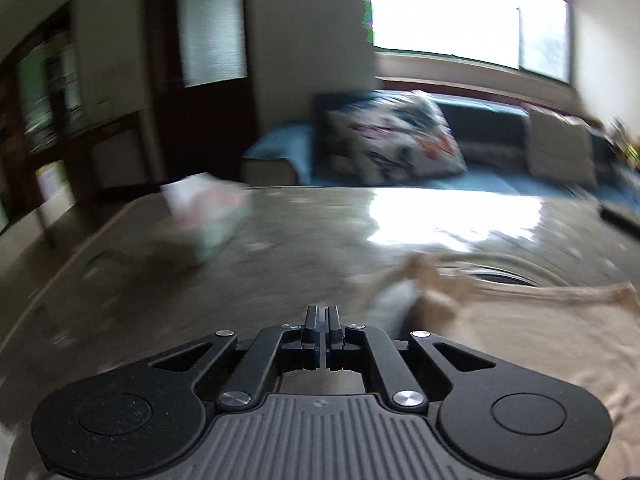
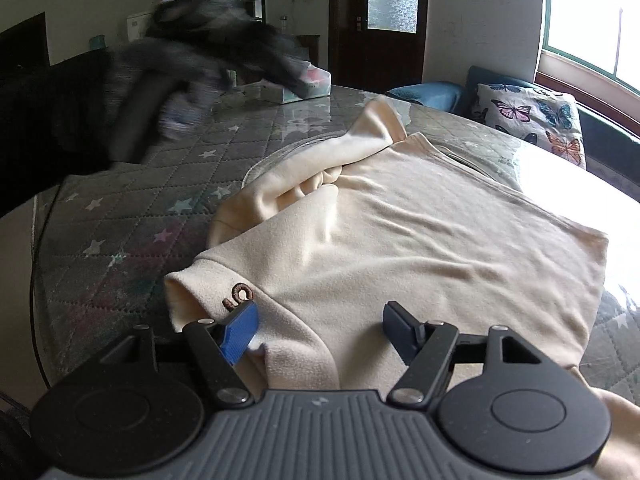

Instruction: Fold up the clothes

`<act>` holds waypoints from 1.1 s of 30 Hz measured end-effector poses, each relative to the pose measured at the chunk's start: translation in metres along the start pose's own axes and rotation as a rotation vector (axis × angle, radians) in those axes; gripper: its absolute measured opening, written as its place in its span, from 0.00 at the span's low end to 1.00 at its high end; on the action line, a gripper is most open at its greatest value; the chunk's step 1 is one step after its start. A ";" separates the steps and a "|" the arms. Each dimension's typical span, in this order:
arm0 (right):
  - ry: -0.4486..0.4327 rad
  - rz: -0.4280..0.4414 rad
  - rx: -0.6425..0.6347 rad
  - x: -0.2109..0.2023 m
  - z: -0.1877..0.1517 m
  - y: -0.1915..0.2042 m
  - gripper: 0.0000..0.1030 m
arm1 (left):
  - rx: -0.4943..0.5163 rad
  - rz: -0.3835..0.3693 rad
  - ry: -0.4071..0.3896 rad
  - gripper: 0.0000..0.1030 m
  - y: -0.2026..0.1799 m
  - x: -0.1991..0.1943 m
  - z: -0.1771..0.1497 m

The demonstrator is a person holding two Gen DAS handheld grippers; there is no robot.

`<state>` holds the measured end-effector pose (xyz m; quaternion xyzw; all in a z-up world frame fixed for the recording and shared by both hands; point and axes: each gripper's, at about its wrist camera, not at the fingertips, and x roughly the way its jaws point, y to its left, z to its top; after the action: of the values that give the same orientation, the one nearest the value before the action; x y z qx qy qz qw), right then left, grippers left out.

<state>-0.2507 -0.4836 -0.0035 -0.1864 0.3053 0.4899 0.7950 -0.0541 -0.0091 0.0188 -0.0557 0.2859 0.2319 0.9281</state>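
A cream sweatshirt (image 2: 404,240) lies partly folded on the table, one sleeve (image 2: 320,156) bunched across its far left side. My right gripper (image 2: 320,324) is open just above its near edge, blue pads either side of a cloth fold, holding nothing. A small brown embroidered mark (image 2: 239,295) sits by the left pad. In the left wrist view my left gripper (image 1: 322,322) is shut and empty, above the table left of the sweatshirt (image 1: 520,344). It appears as a blurred dark shape (image 2: 192,64) in the right wrist view.
The round table carries a grey star-patterned quilted cover (image 2: 132,208) under glass. A tissue pack (image 2: 308,84) lies at its far edge, also blurred in the left wrist view (image 1: 208,208). A blue sofa with a butterfly cushion (image 2: 532,120) stands behind, under a window.
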 end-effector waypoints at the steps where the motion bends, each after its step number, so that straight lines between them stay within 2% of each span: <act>1: 0.000 -0.001 0.001 0.000 0.000 0.000 0.70 | -0.032 0.019 0.000 0.02 0.015 -0.005 -0.003; 2: 0.001 -0.003 0.002 0.001 0.000 0.000 0.70 | -0.057 0.025 0.014 0.02 0.026 -0.007 -0.007; 5: 0.007 -0.013 0.002 0.001 0.001 0.002 0.70 | -0.103 -0.018 0.051 0.03 0.042 -0.008 -0.013; 10: 0.013 -0.025 0.000 0.001 0.002 0.004 0.71 | -0.098 -0.124 0.076 0.05 0.018 0.004 -0.007; 12: 0.015 -0.026 0.001 0.001 0.003 0.003 0.71 | -0.076 -0.163 0.075 0.13 0.000 0.010 -0.002; 14: 0.017 -0.026 0.002 0.001 0.003 0.003 0.72 | -0.051 -0.196 0.071 0.38 -0.020 0.017 0.003; 16: 0.019 -0.024 0.003 0.002 0.003 0.002 0.73 | -0.028 -0.223 0.069 0.43 -0.039 0.024 0.009; 20: 0.022 -0.018 0.006 0.002 0.003 0.000 0.75 | -0.034 -0.247 0.098 0.46 -0.062 0.049 0.023; 25: 0.022 -0.013 0.005 0.002 0.003 -0.001 0.75 | -0.091 -0.283 0.139 0.42 -0.069 0.077 0.032; 26: 0.022 -0.011 0.005 0.002 0.003 -0.001 0.75 | -0.103 -0.303 0.145 0.27 -0.066 0.080 0.033; 28: 0.022 -0.010 0.005 0.002 0.003 -0.001 0.75 | -0.126 -0.330 0.154 0.07 -0.061 0.084 0.033; 30: 0.023 -0.010 0.004 0.002 0.004 -0.001 0.75 | -0.144 -0.326 0.133 0.03 -0.053 0.079 0.032; 33: 0.024 -0.012 0.002 0.002 0.004 -0.001 0.75 | -0.175 -0.285 0.079 0.03 -0.033 0.060 0.031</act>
<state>-0.2479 -0.4804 -0.0020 -0.1934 0.3140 0.4825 0.7945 0.0206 -0.0076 0.0106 -0.1854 0.2900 0.1196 0.9312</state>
